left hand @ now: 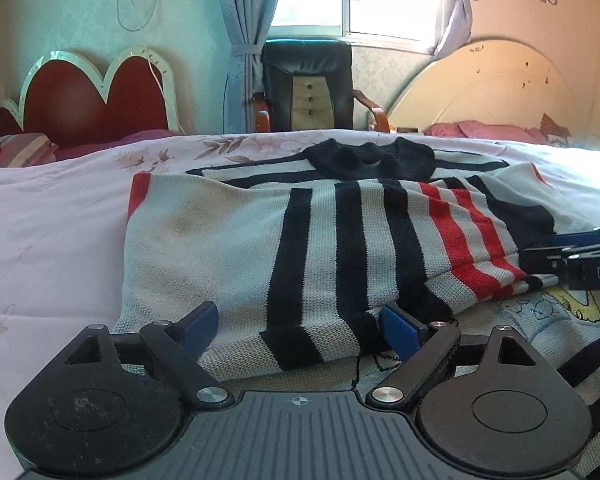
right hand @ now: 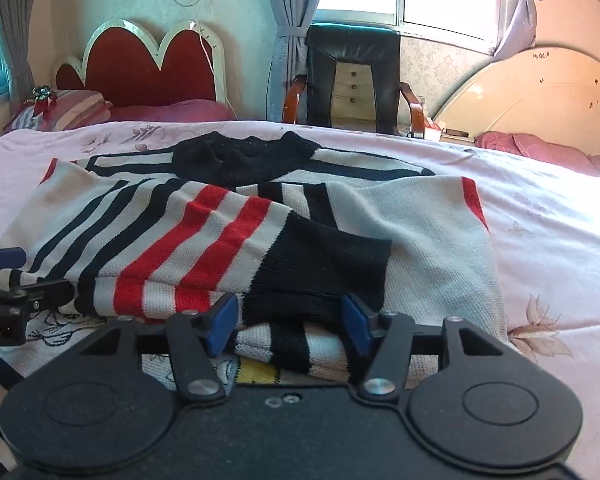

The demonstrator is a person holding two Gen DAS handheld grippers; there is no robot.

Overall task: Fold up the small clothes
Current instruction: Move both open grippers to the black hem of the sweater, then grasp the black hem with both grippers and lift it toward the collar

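A small knitted sweater (left hand: 236, 240) with white, black and red stripes and a black collar lies on the bed, its sides and a striped sleeve (right hand: 204, 248) folded over the middle. My left gripper (left hand: 300, 326) is open, its blue pads either side of the sweater's near folded edge. My right gripper (right hand: 286, 322) is open around the black sleeve cuff (right hand: 324, 272) and the folded layers under it. The right gripper also shows at the right edge of the left wrist view (left hand: 580, 256); the left gripper shows at the left edge of the right wrist view (right hand: 4, 280).
The pink floral bedspread (left hand: 52, 240) stretches to both sides. A garment with a cartoon print (left hand: 548, 320) lies under the sweater's near edge. A red heart-shaped headboard (left hand: 88, 96), a black chair (left hand: 308, 84) and a cream headboard (left hand: 484, 88) stand behind the bed.
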